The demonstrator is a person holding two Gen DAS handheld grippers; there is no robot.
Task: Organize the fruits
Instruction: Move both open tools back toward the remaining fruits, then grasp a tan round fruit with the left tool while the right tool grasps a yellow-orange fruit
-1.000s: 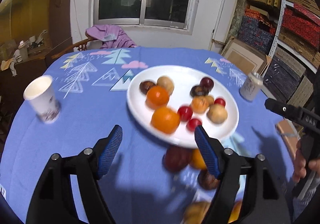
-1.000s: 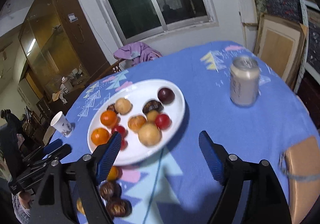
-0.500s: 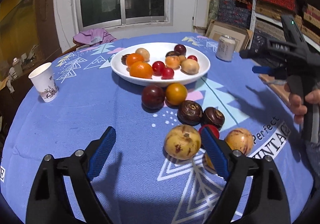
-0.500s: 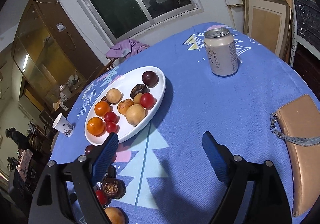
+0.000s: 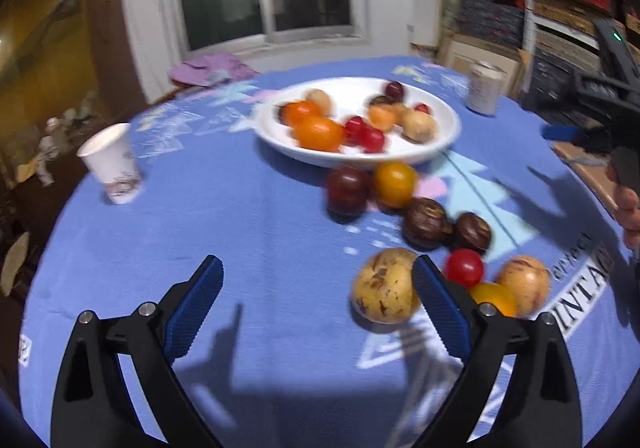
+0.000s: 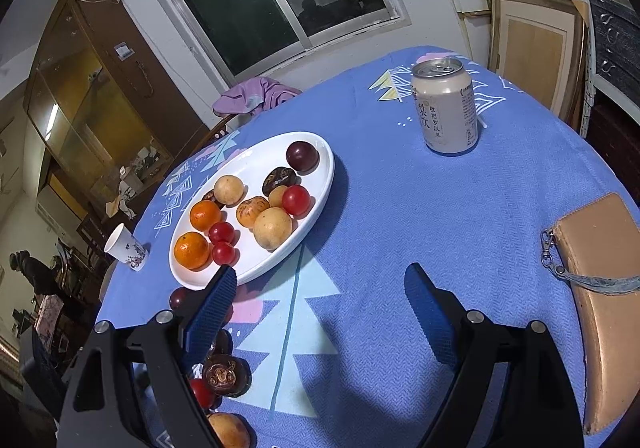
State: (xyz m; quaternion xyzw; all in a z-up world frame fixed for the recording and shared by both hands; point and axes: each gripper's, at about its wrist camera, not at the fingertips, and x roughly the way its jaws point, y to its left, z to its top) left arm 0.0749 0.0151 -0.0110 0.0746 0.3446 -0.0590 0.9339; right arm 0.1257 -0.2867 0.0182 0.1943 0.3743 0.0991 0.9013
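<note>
Sorting fruit onto a white plate [image 5: 448, 120] is roughly half done, judging by how things lie. The plate sits mid-surface on a blue cloth [image 5: 240, 232] and holds about a dozen pieces: oranges, red cherry tomatoes, pale round fruits and dark ones. Loose fruit lies on the cloth in front of it: a dark plum [image 5: 347, 190] and an orange [image 5: 395, 183] touching the plate's near rim, two brown fruits [image 5: 426, 223], a tomato [image 5: 464, 268] and three yellowish pieces nearer the camera. The left gripper [image 5: 318, 302] has its jaws opening, nothing between them; a spotted yellow fruit [image 5: 384, 291] sits just beside its right finger. The right gripper [image 6: 320, 308] hangs with jaws apart and empty over bare cloth. A can [image 6: 445, 106] and paper cup [image 5: 111, 164] stand aside.
</note>
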